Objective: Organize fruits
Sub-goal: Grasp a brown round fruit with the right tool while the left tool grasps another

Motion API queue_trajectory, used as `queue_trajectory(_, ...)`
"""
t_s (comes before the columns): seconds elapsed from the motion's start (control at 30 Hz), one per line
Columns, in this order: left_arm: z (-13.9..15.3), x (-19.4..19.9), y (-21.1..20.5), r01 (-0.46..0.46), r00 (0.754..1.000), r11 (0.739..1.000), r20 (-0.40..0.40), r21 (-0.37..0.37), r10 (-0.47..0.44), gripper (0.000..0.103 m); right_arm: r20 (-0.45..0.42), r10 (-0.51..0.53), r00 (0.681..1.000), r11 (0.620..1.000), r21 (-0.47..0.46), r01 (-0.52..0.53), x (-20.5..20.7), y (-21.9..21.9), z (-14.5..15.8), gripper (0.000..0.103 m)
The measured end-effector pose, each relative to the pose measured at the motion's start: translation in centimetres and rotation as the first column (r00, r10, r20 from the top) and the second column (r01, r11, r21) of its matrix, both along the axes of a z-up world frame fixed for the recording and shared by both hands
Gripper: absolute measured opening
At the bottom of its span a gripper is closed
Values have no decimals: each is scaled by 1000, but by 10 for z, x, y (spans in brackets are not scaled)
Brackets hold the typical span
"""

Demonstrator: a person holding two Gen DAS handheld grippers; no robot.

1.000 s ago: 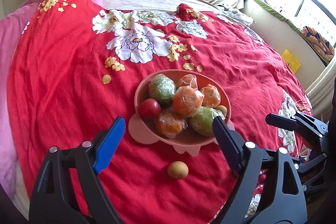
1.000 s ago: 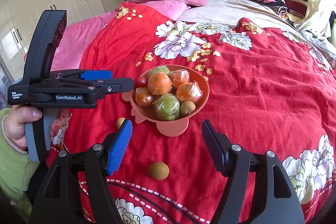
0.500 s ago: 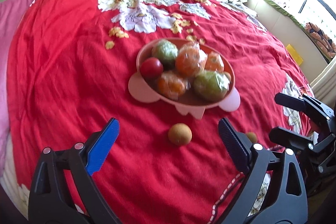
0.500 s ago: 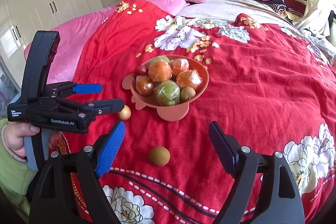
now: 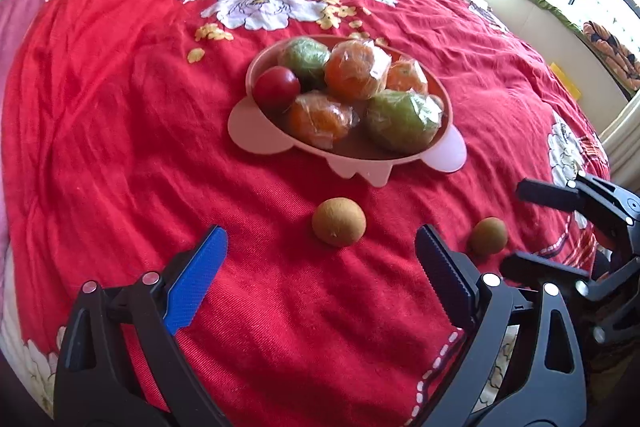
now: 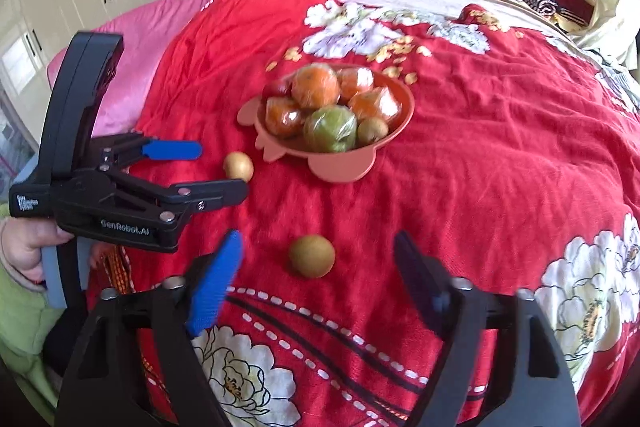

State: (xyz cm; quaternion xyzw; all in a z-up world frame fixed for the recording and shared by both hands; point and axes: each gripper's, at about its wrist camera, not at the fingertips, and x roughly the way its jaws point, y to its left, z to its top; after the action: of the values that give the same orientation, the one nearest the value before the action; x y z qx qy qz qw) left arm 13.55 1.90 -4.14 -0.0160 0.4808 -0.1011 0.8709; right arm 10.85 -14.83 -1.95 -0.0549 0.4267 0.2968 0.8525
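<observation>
The pink bowl (image 5: 439,98) holds three wrapped oranges (image 5: 356,69), two wrapped green fruits (image 5: 402,123), one tomato (image 5: 276,87) and one small brown fruit (image 6: 372,131). Two more small brown fruits (image 5: 339,221) lie loose on the red bedspread (image 5: 100,115).

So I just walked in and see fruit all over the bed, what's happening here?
A person holds a pair of tongs in each hand, tidying fruit into a pink bowl on the red bedspread. Two small brown fruits lie loose outside it. The left tongs stand open around one brown fruit; the right tongs, jaws just closing, straddle the other brown fruit without touching. Nothing is gripped yet.
</observation>
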Motion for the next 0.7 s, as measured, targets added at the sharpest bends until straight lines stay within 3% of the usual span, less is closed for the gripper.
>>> queue_trajectory(0.13, -3, 4, 1, 2, 1000, 1000, 0, -4, -2, 80, -26, 11, 1000, 1000, -17, -11, 2, 3, -11, 44)
queue_trajectory(0.3, -1, 8, 2, 4, 1000, 1000, 14, -9, -4, 60, -42, 30, 999, 999, -24, -31, 4, 7, -20, 26)
queue_trajectory(0.4, -1, 8, 0, 16, 1000, 1000, 17, -1, -16, 51, -43, 42, 998, 999, -26, -44, 4, 9, -21, 25)
queue_trajectory(0.47, 0, 8, -3, 30, 999, 1000, 20, -2, -29, 36, -47, 41, 998, 999, -19, -42, 5, 7, -22, 25)
queue_trajectory(0.7, -3, 9, -9, 54, 998, 999, 13, -1, -54, 28, -51, 39, 998, 999, -2, -39, 5, 5, -20, 25)
